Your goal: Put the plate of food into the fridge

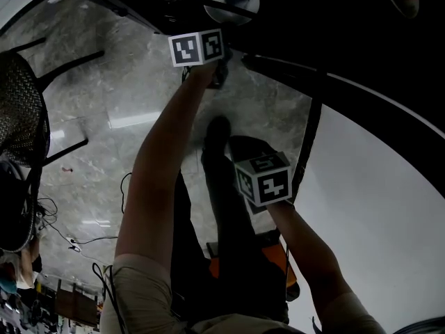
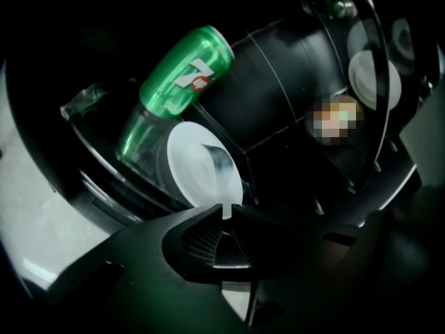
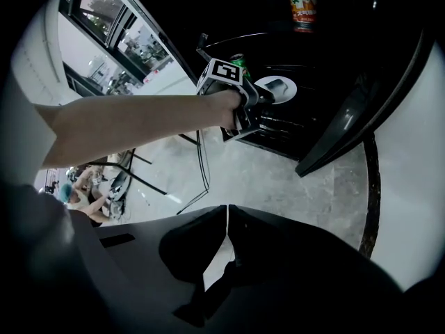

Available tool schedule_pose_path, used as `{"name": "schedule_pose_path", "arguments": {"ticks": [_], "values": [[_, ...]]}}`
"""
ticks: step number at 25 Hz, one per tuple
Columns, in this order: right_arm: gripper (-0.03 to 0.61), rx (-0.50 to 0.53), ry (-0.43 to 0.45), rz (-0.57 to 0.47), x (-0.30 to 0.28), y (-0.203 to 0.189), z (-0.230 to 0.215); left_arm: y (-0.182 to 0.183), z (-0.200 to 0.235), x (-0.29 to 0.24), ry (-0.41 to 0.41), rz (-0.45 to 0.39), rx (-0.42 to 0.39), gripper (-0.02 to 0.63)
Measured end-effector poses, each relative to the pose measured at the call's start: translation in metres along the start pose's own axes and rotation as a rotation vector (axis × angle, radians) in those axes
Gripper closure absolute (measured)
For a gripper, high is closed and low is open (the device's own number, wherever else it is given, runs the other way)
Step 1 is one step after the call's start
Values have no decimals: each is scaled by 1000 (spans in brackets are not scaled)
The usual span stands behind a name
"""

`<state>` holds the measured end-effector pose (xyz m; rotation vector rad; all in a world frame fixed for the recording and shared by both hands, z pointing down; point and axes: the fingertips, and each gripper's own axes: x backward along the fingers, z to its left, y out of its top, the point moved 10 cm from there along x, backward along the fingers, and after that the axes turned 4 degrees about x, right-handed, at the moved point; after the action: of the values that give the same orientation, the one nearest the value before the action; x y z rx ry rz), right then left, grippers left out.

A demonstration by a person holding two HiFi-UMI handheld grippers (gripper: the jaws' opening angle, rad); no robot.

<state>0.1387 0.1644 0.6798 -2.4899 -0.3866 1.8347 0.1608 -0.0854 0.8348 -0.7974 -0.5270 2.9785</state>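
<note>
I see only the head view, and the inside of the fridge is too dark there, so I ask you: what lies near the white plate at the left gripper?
Observer: In the left gripper view, a green can lies on its side right behind the plate.
Operator: Is the plate held?
Observer: It seems so. The left gripper has its fingers nearly together, and the plate's rim sits in the thin gap between them.
Operator: And the other side?
Observer: In its own view, the right gripper has its fingers together with nothing between them, over the grey floor.
</note>
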Motion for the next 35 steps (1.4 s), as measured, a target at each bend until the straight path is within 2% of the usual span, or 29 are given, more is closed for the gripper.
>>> {"name": "schedule_pose_path", "arguments": {"ticks": [6, 9, 15, 21, 27, 31, 35], "values": [[554, 1, -4, 1, -4, 5, 3, 17, -2, -4, 13, -36, -21, 578], [554, 14, 3, -9, -5, 12, 7, 17, -2, 4, -7, -47, 0, 578], [554, 10, 13, -13, -6, 13, 10, 0, 8, 5, -15, 13, 14, 577], [554, -4, 13, -11, -8, 8, 7, 12, 2, -3, -15, 15, -29, 597], [554, -8, 22, -27, -7, 13, 4, 9, 2, 6, -34, 1, 19, 601], [554, -18, 25, -29, -7, 14, 5, -1, 7, 8, 6, 35, 18, 601], [554, -21, 27, -34, -6, 12, 1, -2, 12, 4, 24, 16, 17, 601]]}}
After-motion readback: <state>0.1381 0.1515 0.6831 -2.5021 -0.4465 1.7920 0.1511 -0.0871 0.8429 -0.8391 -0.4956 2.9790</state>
